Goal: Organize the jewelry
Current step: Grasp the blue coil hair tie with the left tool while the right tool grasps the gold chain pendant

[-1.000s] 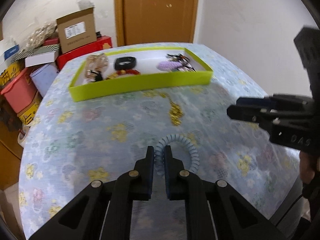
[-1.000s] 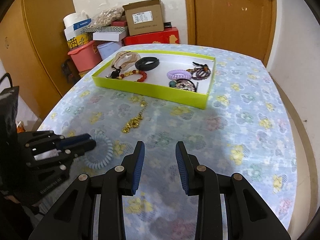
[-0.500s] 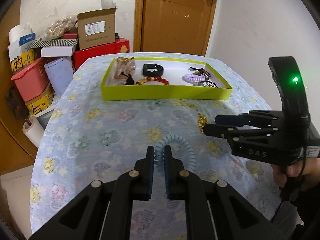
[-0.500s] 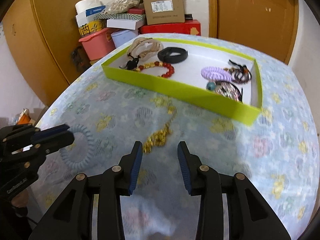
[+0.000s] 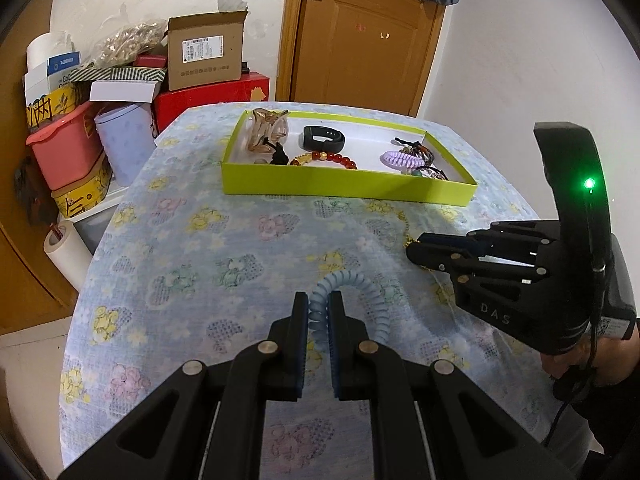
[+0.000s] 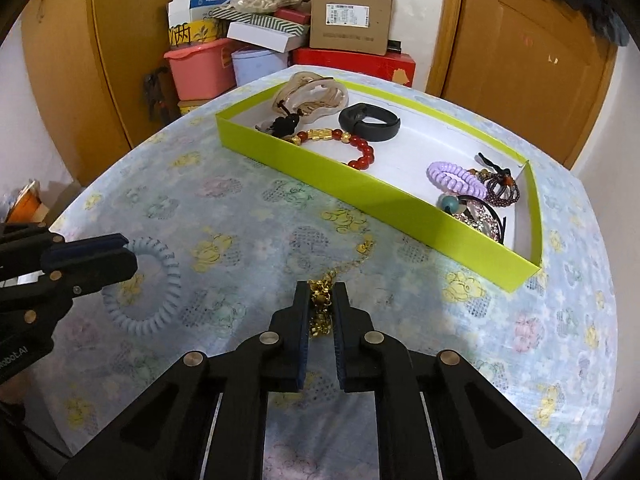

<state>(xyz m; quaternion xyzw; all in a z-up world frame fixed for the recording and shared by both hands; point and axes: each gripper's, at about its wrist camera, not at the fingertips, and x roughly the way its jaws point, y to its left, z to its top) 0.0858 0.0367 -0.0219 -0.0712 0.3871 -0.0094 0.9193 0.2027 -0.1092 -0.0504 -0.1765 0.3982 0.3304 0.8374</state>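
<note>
Left wrist view: left gripper (image 5: 318,306) pinched on the near arc of a pale blue spiral hair tie (image 5: 352,300) at lower centre, ring lying flat on the floral blue tablecloth (image 5: 192,248) and bulging away toward the frame's right. Compared with half a second before, same pinch kept, camera raised a little. Right gripper (image 5: 414,250) seen side-on at right, tips pointing left over a gold chain bracelet (image 5: 405,229), mostly hidden behind them; width of its gap not readable here. Beyond, across the upper middle, a lime-green shallow cardboard tray (image 5: 344,188) with its long side running left to right. Stacked boxes (image 5: 204,58) and a pink plastic bin (image 5: 66,146) at upper left, wooden door (image 5: 360,36) at top.

Right wrist view: right gripper (image 6: 322,294) narrowed onto the bunched end of the gold chain bracelet (image 6: 320,304) at lower centre, pads close on both sides; spread wide and short of it half a second earlier. Chain's long axis run up and right toward the tray (image 6: 360,184), which slanted from upper left to lower right. Inside: red bead bracelet (image 6: 360,152), black band (image 6: 370,122), lilac spiral tie (image 6: 454,178). Left gripper (image 6: 124,254) at left edge, clamped on the blue tie (image 6: 156,284).
</note>
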